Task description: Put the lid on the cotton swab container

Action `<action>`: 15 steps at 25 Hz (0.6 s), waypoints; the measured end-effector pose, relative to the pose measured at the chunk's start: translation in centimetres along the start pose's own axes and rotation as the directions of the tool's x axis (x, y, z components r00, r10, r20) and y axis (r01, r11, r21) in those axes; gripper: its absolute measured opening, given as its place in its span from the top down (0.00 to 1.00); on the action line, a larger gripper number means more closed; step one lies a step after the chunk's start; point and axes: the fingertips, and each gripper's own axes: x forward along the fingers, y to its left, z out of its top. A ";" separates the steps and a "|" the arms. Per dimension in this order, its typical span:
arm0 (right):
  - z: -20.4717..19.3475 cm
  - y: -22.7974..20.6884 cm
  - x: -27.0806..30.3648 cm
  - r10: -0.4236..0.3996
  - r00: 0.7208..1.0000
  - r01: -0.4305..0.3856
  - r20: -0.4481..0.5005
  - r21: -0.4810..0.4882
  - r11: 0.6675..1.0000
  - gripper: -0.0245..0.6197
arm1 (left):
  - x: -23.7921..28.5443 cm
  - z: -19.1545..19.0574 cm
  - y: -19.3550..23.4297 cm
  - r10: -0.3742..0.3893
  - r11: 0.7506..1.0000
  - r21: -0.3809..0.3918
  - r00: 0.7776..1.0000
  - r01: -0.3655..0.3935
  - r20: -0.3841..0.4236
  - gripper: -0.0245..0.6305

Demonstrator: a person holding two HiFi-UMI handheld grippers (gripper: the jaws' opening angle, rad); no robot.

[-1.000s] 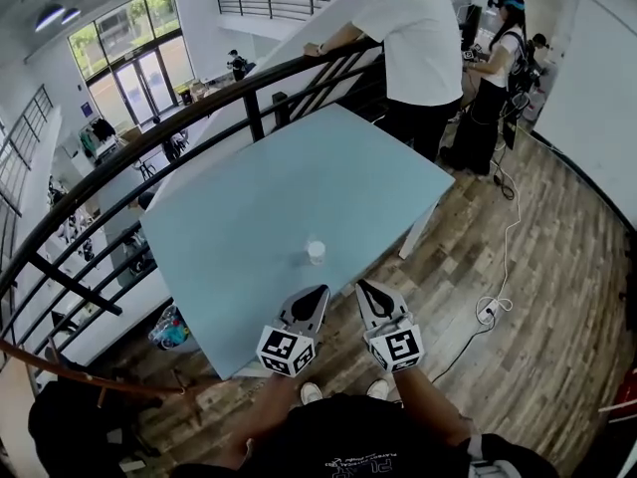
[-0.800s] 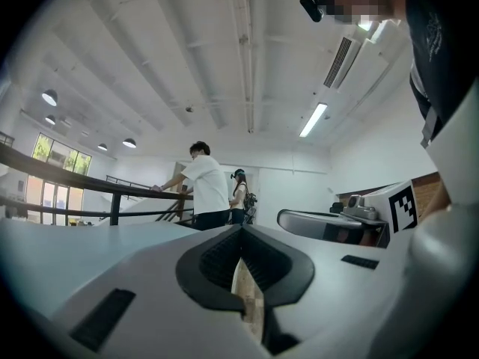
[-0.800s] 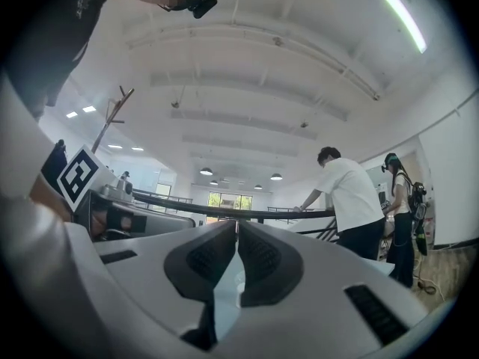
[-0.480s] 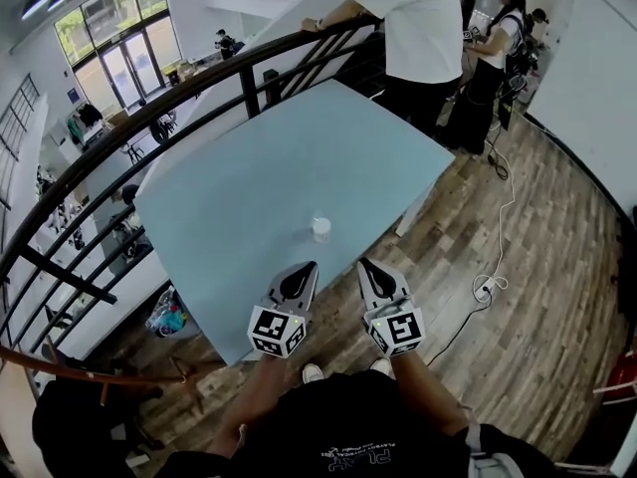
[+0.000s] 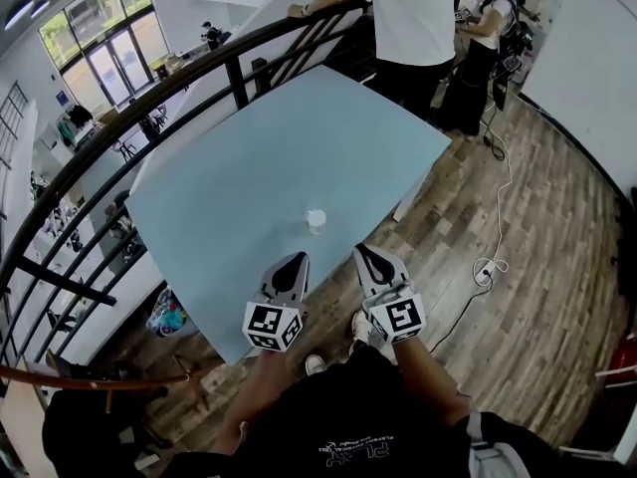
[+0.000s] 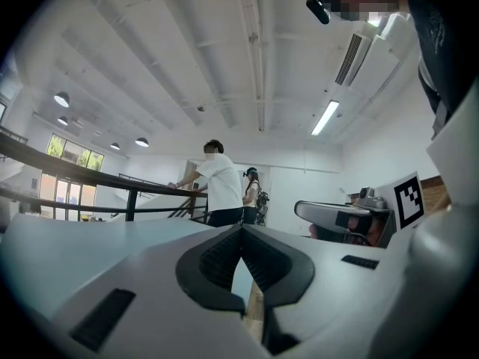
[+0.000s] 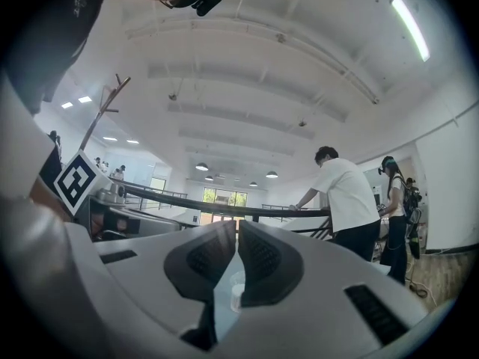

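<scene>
A small white cylindrical cotton swab container (image 5: 316, 221) is seen standing upright on the pale blue rectangular worktop (image 5: 239, 157), toward its near edge. Whether a lid sits on it cannot be told at this size. The left hand-held gripper (image 5: 298, 258) and the right hand-held gripper (image 5: 362, 253) are held side by side over that near edge, both pointed toward the container and both apart from it. In the left gripper view the grey jaws of the left hand-held gripper (image 6: 241, 229) are clenched together with nothing between them. In the right gripper view the right hand-held gripper (image 7: 235, 230) is likewise clenched and empty, and the container (image 7: 235, 296) is glimpsed beyond the jaws through the slit beneath their tips. A black metal railing (image 5: 235, 63) is seen behind the worktop, and a person in a white shirt (image 5: 413, 13) is leaning on it. The worktop is bordered on the right by a wooden plank floor (image 5: 557, 247).
</scene>
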 end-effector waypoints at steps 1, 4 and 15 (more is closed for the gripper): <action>-0.2 -0.7 0.4 0.007 1.000 -0.007 -0.003 0.003 1.000 0.93 | 0.5 -0.1 0.3 0.010 1.000 0.006 1.000 -0.010 -0.001 0.94; -0.8 -2.6 2.2 0.035 0.999 -0.035 -0.010 0.011 0.999 0.93 | 2.3 -0.4 1.4 0.052 0.997 0.066 0.999 -0.051 -0.011 0.94; -4.3 -6.4 6.8 0.083 0.994 -0.082 -0.072 0.017 0.996 0.93 | 8.1 -0.7 4.2 0.150 0.984 0.099 0.988 -0.147 -0.024 0.94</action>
